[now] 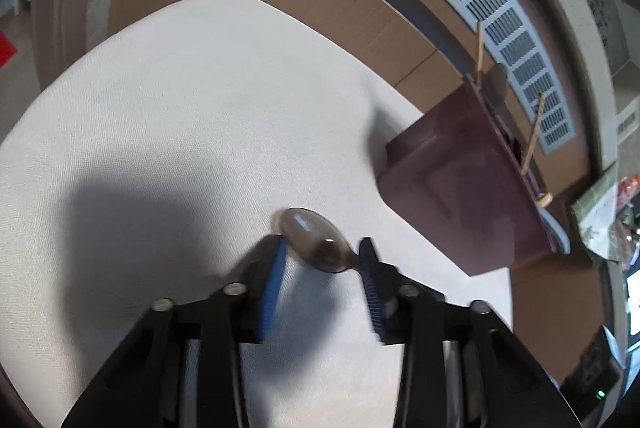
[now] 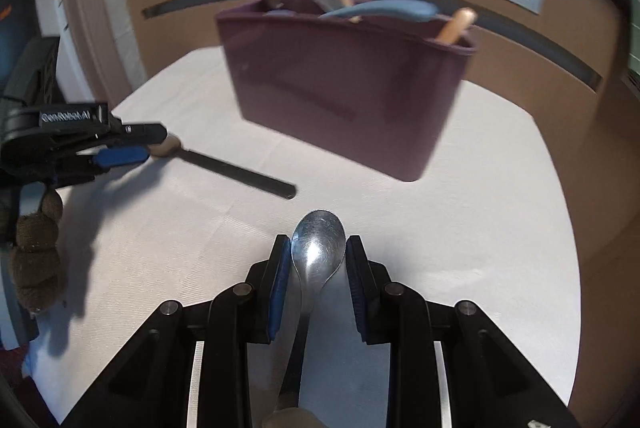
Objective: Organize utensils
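Currently, note steel spoon (image 2: 316, 260) clamped across its bowl between the pads (image 2: 280, 268) of right gripper (image 2: 318, 239), lower centre of the right wrist view: bowl forward, handle running straight back under the camera, long axis in line with the fingers. Locate bin (image 2: 344, 88) dead ahead, upper centre of the same view, standing on table (image 2: 460, 228), open top up, with wooden handles and a blue utensil inside. Treat this as the governing relation: bin directly beyond the bowl end of steel spoon, well apart, nothing between. Expect, as a judgement, a forward carry, then a tilt to bring the spoon upright over the rim before release. Find left gripper (image 2: 154, 145) at the left edge of that view, tips at the bowl of dark spoon (image 2: 240, 172), handle flat on table and pointing to lower right, toward frame centre. Confirm in the left wrist view: dark spoon (image 1: 310, 236) with bowl between the fingertips of left gripper (image 1: 324, 252), neck passing behind the right-hand finger, long axis across the jaws rather than along them. Assume no grip there: pads at or against the bowl, actual clamping not discernible through blur. Place bin (image 1: 460, 196) at right of that view, near, on the handle side of dark spoon. Rate right gripper as better aligned for the next deposit.
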A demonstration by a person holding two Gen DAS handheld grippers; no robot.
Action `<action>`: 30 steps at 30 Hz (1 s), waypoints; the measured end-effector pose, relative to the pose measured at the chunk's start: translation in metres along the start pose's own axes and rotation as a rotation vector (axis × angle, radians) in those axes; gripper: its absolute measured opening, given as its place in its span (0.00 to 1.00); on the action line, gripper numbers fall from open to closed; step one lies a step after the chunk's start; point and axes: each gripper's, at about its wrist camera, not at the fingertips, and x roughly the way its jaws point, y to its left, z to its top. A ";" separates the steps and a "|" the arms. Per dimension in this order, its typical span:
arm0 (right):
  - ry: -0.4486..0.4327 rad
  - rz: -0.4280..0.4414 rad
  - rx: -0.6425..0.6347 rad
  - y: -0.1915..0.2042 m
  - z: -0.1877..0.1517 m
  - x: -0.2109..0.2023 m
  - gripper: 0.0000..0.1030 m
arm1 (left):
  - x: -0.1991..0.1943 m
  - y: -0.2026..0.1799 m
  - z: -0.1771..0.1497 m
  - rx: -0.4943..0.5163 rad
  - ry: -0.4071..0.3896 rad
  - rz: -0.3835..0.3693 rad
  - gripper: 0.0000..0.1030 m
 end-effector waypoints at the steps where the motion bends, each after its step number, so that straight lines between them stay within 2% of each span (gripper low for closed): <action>1: -0.013 -0.004 0.011 -0.003 -0.002 -0.004 0.24 | 0.004 -0.003 0.002 0.018 -0.003 0.022 0.17; 4: -0.041 -0.004 0.033 -0.005 -0.005 -0.011 0.24 | 0.011 -0.012 0.005 0.087 -0.022 0.061 0.13; 8: -0.066 -0.003 0.042 -0.005 -0.003 -0.021 0.24 | 0.002 -0.021 0.008 0.165 -0.066 0.049 0.11; 15: -0.101 -0.012 0.084 -0.022 -0.002 -0.040 0.24 | -0.057 -0.049 0.002 0.380 -0.231 0.064 0.06; 20: -0.154 -0.001 0.112 -0.018 0.010 -0.049 0.24 | -0.104 -0.076 -0.001 0.483 -0.326 0.024 0.04; 27: -0.203 -0.017 0.089 -0.012 0.019 -0.069 0.24 | -0.134 -0.094 -0.002 0.549 -0.366 0.004 0.03; 30: -0.218 -0.027 0.082 -0.011 0.021 -0.075 0.24 | -0.136 -0.088 0.007 0.503 -0.348 0.006 0.04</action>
